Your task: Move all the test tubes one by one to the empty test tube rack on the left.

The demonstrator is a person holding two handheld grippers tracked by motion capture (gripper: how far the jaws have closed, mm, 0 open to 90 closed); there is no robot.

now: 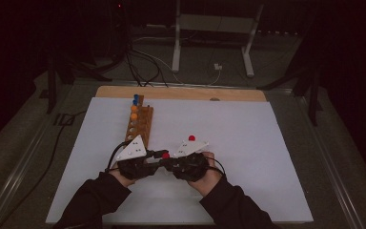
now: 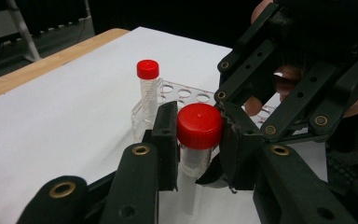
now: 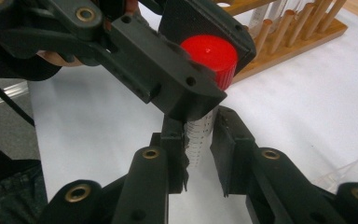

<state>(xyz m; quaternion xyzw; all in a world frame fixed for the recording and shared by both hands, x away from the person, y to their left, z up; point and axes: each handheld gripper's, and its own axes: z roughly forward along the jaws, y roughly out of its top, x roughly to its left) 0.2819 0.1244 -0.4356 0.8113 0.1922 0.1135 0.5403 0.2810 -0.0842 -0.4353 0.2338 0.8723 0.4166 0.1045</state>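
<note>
A white sheet (image 1: 248, 157) covers the table (image 1: 181, 93), and both grippers meet low on it, near the person's edge. Beyond the left gripper (image 1: 158, 156) stands a wooden rack (image 1: 140, 125), long and narrow, with orange- and blue-capped tubes at its far end. A clear plastic rack (image 2: 186, 98) lies just past the jaws in the left gripper view, holding one upright red-capped tube (image 2: 148, 84) in a hole on its near-left side.

The held tube (image 2: 196, 154) sits between the two grippers, upright with its red cap (image 2: 199, 126) on top. The left gripper's jaws are clenched on that cap, one pad pressed against each side. The right gripper (image 3: 199, 149) comes at it from the opposite side and lower: in the right gripper view its jaws clasp the clear, graduated body of the tube just under the left gripper's jaws, the pads tight on the wall
</note>
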